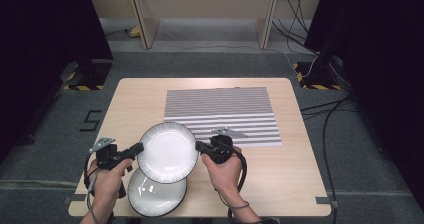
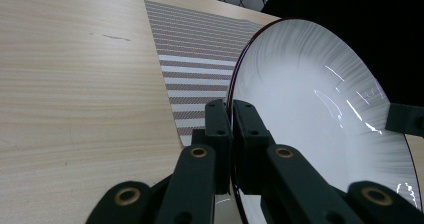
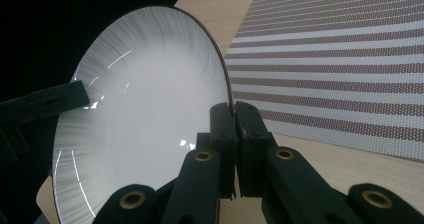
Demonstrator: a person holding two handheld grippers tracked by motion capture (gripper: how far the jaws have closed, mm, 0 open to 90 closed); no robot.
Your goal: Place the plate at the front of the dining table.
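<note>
A white plate with a dark rim [image 1: 167,152] is held between both grippers near the table's front edge. My left gripper [image 1: 139,147] is shut on its left rim, and my right gripper [image 1: 198,145] is shut on its right rim. A second, similar plate [image 1: 156,194] lies on the table below, its far part hidden under the held one. In the left gripper view the jaws [image 2: 231,111] pinch the plate's edge [image 2: 310,99]. The right gripper [image 3: 233,111] clamps the opposite edge of the plate [image 3: 145,109], with the left gripper's jaws [image 3: 45,104] across it.
A grey-and-white striped placemat [image 1: 222,115] lies flat on the wooden table [image 1: 280,184], just beyond the held plate. Cables run over the grey floor to the right. Dark curtains and stands flank the table.
</note>
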